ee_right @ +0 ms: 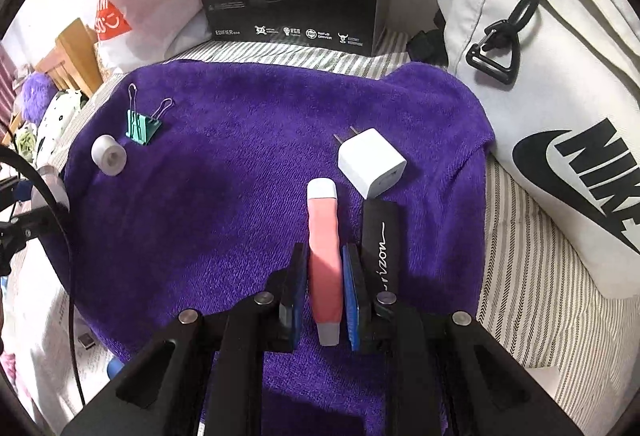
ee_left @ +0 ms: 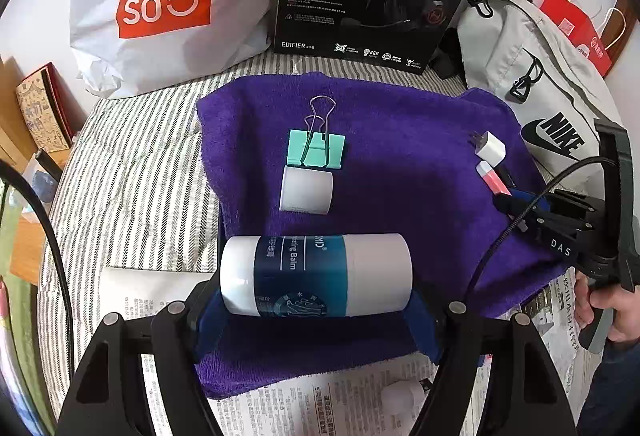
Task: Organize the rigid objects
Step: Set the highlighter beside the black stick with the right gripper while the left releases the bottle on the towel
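A fuzzy purple towel lies over striped woven bedding; the balm bottle looks glossy plastic.

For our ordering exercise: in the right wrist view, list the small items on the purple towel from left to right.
White tape roll → green binder clip → pink tube, held in the right gripper → white charger plug → black stick.

Left tool part-open, clamping; right tool pinched tight, both pitched down.

Pink tube in right gripper
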`<state>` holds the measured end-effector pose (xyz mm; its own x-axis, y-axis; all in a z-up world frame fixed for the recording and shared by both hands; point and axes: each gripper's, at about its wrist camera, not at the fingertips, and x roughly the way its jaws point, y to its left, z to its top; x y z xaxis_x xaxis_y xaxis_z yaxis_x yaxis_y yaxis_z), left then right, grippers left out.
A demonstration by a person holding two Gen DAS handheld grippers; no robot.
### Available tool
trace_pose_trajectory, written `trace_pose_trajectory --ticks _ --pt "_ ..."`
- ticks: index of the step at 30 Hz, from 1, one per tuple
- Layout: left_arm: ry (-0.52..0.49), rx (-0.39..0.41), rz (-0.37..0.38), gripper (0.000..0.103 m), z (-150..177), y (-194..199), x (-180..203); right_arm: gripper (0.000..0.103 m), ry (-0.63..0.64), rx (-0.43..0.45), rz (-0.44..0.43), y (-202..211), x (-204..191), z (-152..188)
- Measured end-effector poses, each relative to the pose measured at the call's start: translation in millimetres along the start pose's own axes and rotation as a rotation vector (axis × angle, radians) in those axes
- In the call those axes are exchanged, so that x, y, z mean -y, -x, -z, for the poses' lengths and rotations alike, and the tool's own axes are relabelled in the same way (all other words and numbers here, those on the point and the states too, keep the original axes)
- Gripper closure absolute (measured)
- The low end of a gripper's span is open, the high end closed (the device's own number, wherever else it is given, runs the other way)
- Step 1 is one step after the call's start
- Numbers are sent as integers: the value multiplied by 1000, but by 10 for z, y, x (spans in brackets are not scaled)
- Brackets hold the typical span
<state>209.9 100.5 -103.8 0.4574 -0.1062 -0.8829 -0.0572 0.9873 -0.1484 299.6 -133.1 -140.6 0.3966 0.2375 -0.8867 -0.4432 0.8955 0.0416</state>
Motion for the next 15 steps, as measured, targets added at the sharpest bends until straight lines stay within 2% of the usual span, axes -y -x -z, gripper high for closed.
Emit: trace_pose_trajectory --ticks 5,7,9,11,15 --pt "-9 -7 -9 29 -23 -65 18 84 10 9 -13 7 15 24" --pt "-10 -12 -11 29 -31 -96 14 81 11 7 -29 13 21 37" --pt "-8 -16 -12 29 -48 -137 9 72 14 4 -49 33 25 59" --pt "-20 -15 -26 29 -59 -159 39 67 19 -5 -48 48 7 81" --pt "-45 -12 -73 29 -78 -218 98 65 38 -26 -21 99 -29 148"
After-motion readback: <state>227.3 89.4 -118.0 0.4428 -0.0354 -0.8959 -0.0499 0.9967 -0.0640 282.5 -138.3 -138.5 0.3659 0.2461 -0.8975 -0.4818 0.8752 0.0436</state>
